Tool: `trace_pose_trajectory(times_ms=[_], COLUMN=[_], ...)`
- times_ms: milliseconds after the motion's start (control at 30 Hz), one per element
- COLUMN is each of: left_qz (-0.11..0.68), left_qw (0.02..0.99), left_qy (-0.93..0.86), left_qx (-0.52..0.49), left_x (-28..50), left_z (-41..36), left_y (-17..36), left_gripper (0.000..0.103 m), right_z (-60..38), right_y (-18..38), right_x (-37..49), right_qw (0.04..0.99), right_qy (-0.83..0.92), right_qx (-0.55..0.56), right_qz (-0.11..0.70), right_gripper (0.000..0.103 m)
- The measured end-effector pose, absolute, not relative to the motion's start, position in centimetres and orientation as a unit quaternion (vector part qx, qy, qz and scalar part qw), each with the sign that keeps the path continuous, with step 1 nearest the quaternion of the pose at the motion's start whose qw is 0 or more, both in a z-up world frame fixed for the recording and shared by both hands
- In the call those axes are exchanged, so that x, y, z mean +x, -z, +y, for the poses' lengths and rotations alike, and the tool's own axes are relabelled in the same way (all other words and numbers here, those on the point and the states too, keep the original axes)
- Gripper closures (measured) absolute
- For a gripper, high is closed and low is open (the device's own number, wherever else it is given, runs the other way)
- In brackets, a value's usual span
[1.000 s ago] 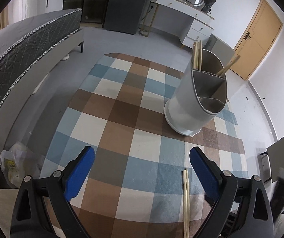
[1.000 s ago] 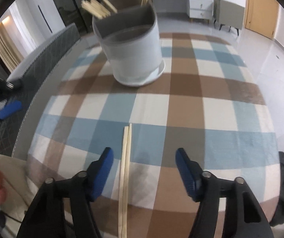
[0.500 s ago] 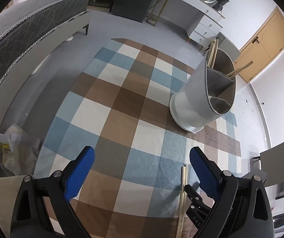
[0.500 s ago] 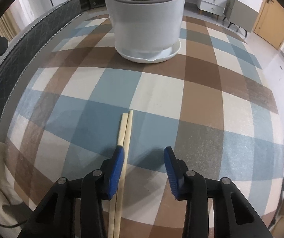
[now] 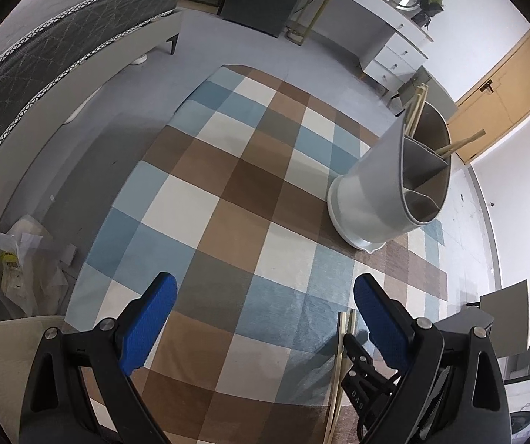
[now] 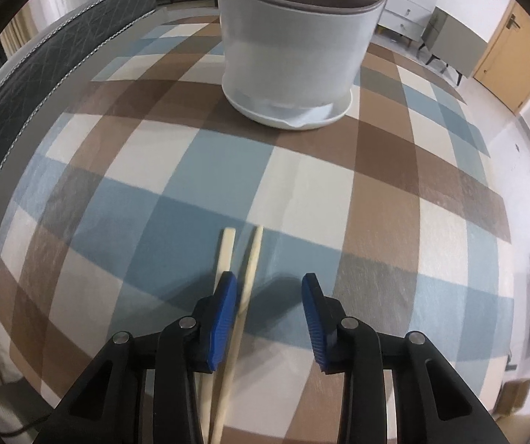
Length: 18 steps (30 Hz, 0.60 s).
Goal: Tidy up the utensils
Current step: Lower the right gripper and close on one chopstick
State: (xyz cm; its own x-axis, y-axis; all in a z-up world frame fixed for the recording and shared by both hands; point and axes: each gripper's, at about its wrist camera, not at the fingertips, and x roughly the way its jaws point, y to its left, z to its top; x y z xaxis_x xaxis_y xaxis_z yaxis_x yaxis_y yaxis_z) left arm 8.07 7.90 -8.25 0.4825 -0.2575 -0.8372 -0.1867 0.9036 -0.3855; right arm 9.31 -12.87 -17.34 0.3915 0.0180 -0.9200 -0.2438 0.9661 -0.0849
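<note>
Two pale wooden chopsticks [image 6: 250, 262] lie on the checked cloth, splayed apart at their far ends. My right gripper [image 6: 268, 288] is open and low over them; one chopstick lies between the fingers, the other passes under the left finger [image 6: 224, 303]. The chopsticks [image 5: 341, 347] and the right gripper also show in the left wrist view. My left gripper [image 5: 263, 296] is open and empty, held high above the cloth. The white divided utensil holder [image 5: 387, 188] stands at the far right with several chopsticks in its far compartment; it shows ahead in the right wrist view [image 6: 294, 44].
The checked cloth [image 5: 228, 192] covers a table. A grey bed [image 5: 43, 48] stands at the left, a plastic bag [image 5: 17, 259] on the floor beside the table. A white dresser [image 5: 383, 33] and a wooden door [image 5: 505, 96] are at the back.
My right gripper has come down and forward over the chopsticks and narrowed its opening. The two chopsticks have splayed apart. My left gripper has risen and tilted slightly.
</note>
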Motion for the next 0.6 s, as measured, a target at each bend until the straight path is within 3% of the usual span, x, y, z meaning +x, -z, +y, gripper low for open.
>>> trace_pose_trajectory(times_ms=[233, 267, 333, 600], left_qz=[0.518, 0.519, 0.519, 0.533], left_qw=[0.830, 0.830, 0.833, 0.830], left_qy=[0.013, 0.011, 0.007, 0.009], left_qx=[-0.206, -0.203, -0.193, -0.165], left_x=[8.4, 8.5, 8.5, 8.5], left_z=[7.8, 7.8, 7.8, 6.6], left_y=[9.1, 9.2, 9.3, 11.2], left_gripper=[0.009, 0.009, 0.009, 0.009], right_z=[-12.8, -12.7, -12.9, -17.8], right_y=[17.5, 17.4, 17.3, 15.4], right_x=[10.9, 10.9, 11.0, 10.4], right_qw=[0.836, 0.838, 0.839, 0.850], right_qy=[-0.098, -0.100, -0.102, -0.099], right_qx=[-0.077, -0.076, -0.069, 0.059], right_qz=[0.534, 0.531, 0.531, 0.514], right_gripper=[0.072, 0.078, 0.099, 0.100])
